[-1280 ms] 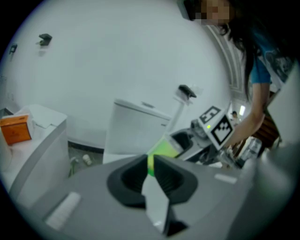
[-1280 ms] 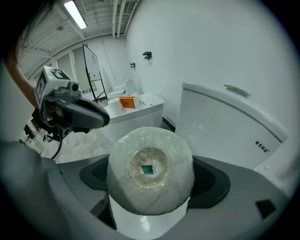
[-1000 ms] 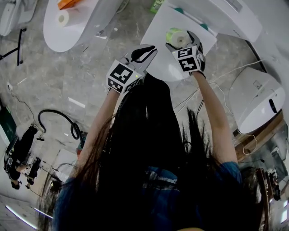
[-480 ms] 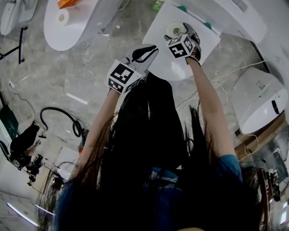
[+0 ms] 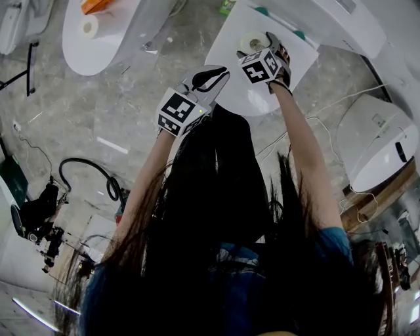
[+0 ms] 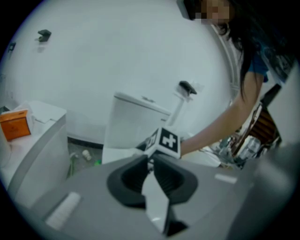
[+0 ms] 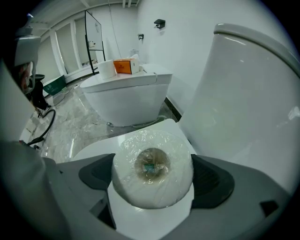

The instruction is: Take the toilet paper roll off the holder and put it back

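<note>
A plastic-wrapped toilet paper roll (image 7: 152, 173) sits end-on between the dark pads (image 7: 96, 176) of my right gripper (image 7: 152, 177), which is shut on it. In the head view the roll (image 5: 251, 42) and right gripper (image 5: 259, 47) hang over the closed white toilet lid (image 5: 246, 95), close to the tank (image 5: 328, 20). My left gripper (image 5: 207, 79) hovers at the lid's near left edge. Its jaws (image 6: 151, 171) are shut with nothing between them. A small black wall fitting (image 6: 187, 87) shows above the tank; I cannot tell whether it is the holder.
Another white toilet (image 5: 111, 33) on the left carries a spare roll (image 5: 90, 26) and an orange box (image 5: 95, 5). A third toilet (image 5: 374, 144) stands at the right. Cables (image 5: 85, 174) lie on the marble floor. Long dark hair hides the lower middle of the head view.
My right gripper has carried the roll farther away over the lid toward the tank, turning a little. The left gripper has stayed nearly where it was.
</note>
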`<state>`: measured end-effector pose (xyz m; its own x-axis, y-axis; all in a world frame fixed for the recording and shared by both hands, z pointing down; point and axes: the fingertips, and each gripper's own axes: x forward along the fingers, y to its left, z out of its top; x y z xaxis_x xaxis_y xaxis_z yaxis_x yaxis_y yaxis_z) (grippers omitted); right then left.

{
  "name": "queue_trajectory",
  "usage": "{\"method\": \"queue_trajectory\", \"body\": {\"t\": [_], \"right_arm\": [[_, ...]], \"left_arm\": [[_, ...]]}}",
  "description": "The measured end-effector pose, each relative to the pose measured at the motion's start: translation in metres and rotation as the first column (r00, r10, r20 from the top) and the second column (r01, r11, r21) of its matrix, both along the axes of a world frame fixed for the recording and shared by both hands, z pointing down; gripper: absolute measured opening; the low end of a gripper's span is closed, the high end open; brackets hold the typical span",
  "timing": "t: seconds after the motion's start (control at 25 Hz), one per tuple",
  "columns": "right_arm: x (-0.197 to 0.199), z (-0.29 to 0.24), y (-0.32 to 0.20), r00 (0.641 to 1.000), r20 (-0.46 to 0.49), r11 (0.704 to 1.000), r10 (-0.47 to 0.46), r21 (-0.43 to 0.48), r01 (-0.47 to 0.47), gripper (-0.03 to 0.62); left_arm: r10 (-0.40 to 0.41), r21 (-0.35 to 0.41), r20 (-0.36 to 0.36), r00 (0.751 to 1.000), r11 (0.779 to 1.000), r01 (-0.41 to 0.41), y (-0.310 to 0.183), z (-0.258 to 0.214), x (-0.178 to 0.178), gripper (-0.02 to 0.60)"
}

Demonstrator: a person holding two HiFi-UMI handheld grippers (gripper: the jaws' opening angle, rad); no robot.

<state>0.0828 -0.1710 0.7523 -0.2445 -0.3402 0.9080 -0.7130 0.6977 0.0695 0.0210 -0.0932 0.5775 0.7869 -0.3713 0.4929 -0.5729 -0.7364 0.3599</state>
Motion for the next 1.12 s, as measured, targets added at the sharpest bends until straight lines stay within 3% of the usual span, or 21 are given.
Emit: {"method": "queue_trajectory", "body": {"t": [0.2,0.4,0.68,1.12], "right_arm": [[0.003,-0.031,0.011,0.998,0.060,0.999,0.018,0.032,-0.020,0.472],[0.019,-0.077,0.028,0.973,0.177,0.988,0.150,0.019,-0.156,0.471],[0.005,-0.162,0.068,0.889,0.369,0.960,0.270,-0.034,-0.278,0.469],[-0.033,-0.283,0.128,0.707,0.565,0.881,0.425,-0.078,-0.467,0.466]], "left_arm": [[0.007,0.004,0.001,1.000,1.000,-0.007,0.006,-0.004,-0.004,0.025],[0.020,0.022,-0.003,1.000,1.000,-0.020,0.013,-0.020,-0.009,0.025],[0.024,0.050,-0.013,1.000,0.999,-0.023,0.031,-0.057,-0.027,0.025],[0.029,0.133,-0.034,0.999,0.991,-0.024,0.070,-0.147,-0.050,0.025]]}}
